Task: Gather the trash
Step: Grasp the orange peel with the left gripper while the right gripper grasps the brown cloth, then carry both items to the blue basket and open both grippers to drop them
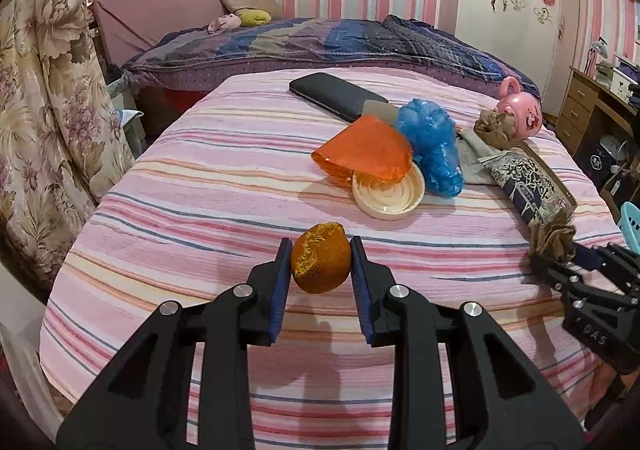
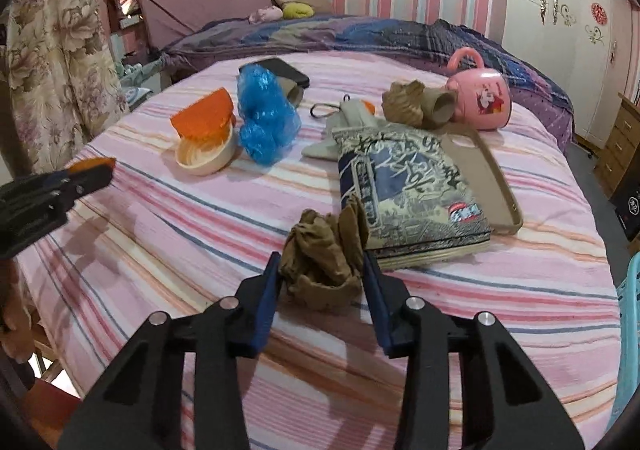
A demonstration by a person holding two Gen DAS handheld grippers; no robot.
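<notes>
My left gripper (image 1: 320, 256) is shut on an orange peel (image 1: 320, 258) and holds it above the striped table cover (image 1: 200, 186). My right gripper (image 2: 320, 270) is shut on a crumpled brown stocking (image 2: 320, 262) just in front of a patterned book (image 2: 408, 186). The right gripper also shows in the left wrist view (image 1: 560, 250), and the left gripper with the peel shows at the left edge of the right wrist view (image 2: 92, 166). On the table lie an orange plastic wrapper (image 1: 366, 154), a cream lid (image 1: 388, 192) and a blue plastic bag (image 1: 434, 142).
A black phone (image 1: 336, 94), a pink mug (image 2: 480, 98), another brown stocking wad (image 2: 404, 102), a cardboard tube (image 2: 440, 104), a beige phone case (image 2: 484, 174) and a grey pouch (image 2: 352, 122) lie on the table. A turquoise basket (image 2: 630, 322) stands at the right edge. A bed (image 1: 320, 38) is behind.
</notes>
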